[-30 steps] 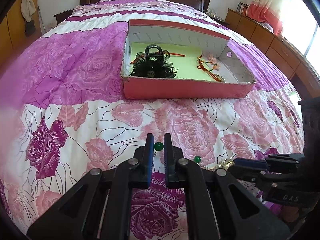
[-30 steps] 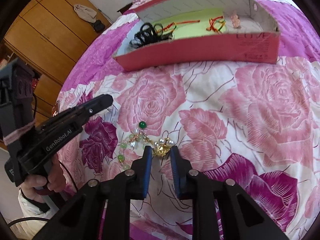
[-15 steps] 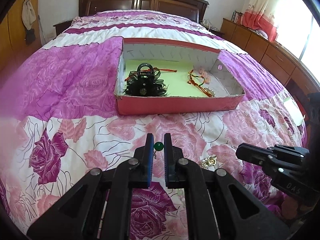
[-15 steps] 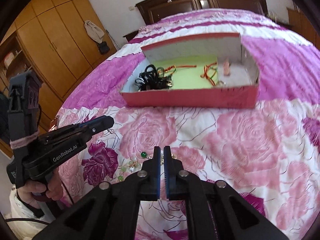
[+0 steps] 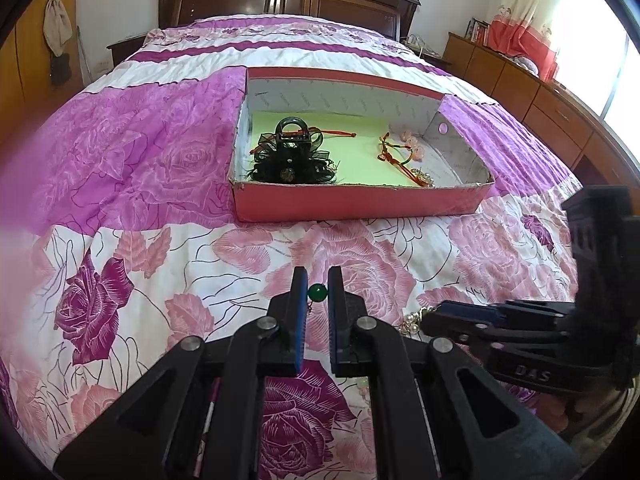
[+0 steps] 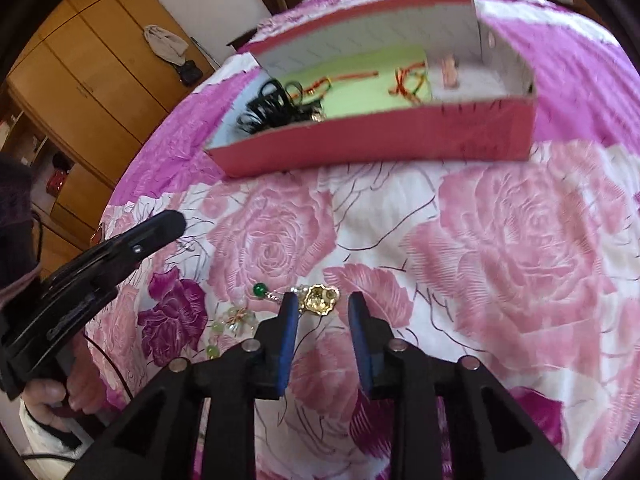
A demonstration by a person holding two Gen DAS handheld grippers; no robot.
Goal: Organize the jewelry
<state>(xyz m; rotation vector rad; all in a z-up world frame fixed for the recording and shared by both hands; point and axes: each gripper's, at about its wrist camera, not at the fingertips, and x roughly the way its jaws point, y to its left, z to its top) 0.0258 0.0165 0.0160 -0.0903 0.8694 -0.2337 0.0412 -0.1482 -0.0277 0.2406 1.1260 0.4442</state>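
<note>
**Right claw parting over the bead chain on the bed**

The right claw [image 6: 323, 314] points steeply down at the bed [image 6: 500, 248], its jaws opening. Just ahead of its tips, between them but nearer the left pad, lies a gold charm [image 6: 320, 299]; the pads do not press on it. The charm is one end of a bead chain [image 6: 236, 320] lying on the quilt. From the charm the chain's long axis runs left and back toward the claw's left side, past a green bead [image 6: 259, 290] and a pale flower cluster to smaller green beads beside the left finger. The chain lies flat and loosely bent.

The left claw [image 5: 317, 294] is clenched, with nothing seen pinched in it; in its own view the green bead [image 5: 317, 292] shows in the slit at its tips, lying on the quilt beyond. From the right wrist view this claw hangs left of the chain, apart from it, with a hand [image 6: 48, 396] on its grip.

Well ahead of both claws sits a red box [image 5: 360, 204], its long side facing them. Inside, a black clip [image 5: 290, 156] lies at the left and red cords [image 5: 400, 156] toward the right.
</note>
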